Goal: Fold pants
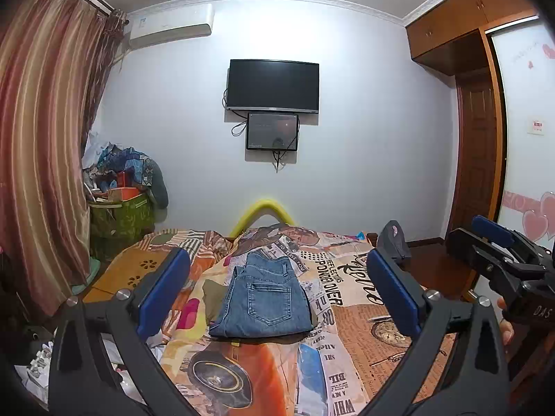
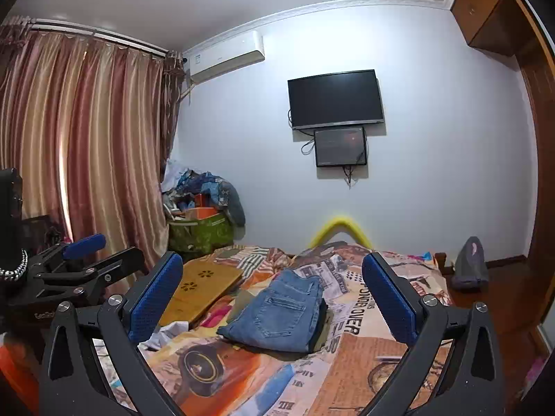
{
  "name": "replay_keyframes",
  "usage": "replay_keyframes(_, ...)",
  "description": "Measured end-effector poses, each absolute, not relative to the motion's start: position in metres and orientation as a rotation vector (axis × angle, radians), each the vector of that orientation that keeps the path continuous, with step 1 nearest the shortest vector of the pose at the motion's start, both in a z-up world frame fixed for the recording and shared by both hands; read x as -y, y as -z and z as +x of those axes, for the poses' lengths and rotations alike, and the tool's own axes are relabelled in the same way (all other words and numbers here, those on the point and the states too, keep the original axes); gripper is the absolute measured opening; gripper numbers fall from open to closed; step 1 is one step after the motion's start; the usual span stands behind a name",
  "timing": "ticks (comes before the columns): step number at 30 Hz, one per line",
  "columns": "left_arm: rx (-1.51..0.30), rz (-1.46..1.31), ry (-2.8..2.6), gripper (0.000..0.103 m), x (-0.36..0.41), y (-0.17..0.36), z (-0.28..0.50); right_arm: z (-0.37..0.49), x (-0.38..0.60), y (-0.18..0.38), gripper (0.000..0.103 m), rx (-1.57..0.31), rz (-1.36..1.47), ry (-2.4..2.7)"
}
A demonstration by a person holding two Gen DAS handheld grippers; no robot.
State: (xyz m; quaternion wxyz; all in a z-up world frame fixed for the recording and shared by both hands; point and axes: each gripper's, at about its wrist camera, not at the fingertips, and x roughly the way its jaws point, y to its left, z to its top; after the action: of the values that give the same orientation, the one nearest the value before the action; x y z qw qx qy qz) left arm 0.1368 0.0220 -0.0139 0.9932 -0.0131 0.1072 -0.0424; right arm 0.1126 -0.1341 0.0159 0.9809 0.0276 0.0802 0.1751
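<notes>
The jeans lay folded into a compact rectangle near the middle of the bed, back pocket facing up, on a bedspread printed with newspaper text and a car. Both claws were raised above the near end of the bed and well apart from the denim. The left gripper stood with its blue pads spread wide and nothing between them; the right gripper was likewise spread wide and empty. In the left wrist view the right gripper also showed at the right edge, with part of a hand behind it.

Judging from how the bundle sat, the folding looked done or nearly so. In the right wrist view a darker layer showed along the right side of the stack, so the edges may not have been fully squared; whether that was part of the jeans or something beneath could not be told.

The main risk from here would be disturbing a finished fold: a pad dragged across the top layer would likely peel it back. The soft, rumpled bedspread could also let the stack slump if pressed near an edge. A wooden lap tray lay to the left, near enough to catch a careless sweep
</notes>
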Motion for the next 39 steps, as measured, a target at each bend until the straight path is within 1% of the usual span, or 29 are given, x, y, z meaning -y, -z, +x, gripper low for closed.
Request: replay_keyframes(39,-0.242,-0.039,0.103,0.103,-0.0127,0.0185,0.1399,0.1151,0.1318,-0.0171,0.103,-0.174,0.053,-0.354)
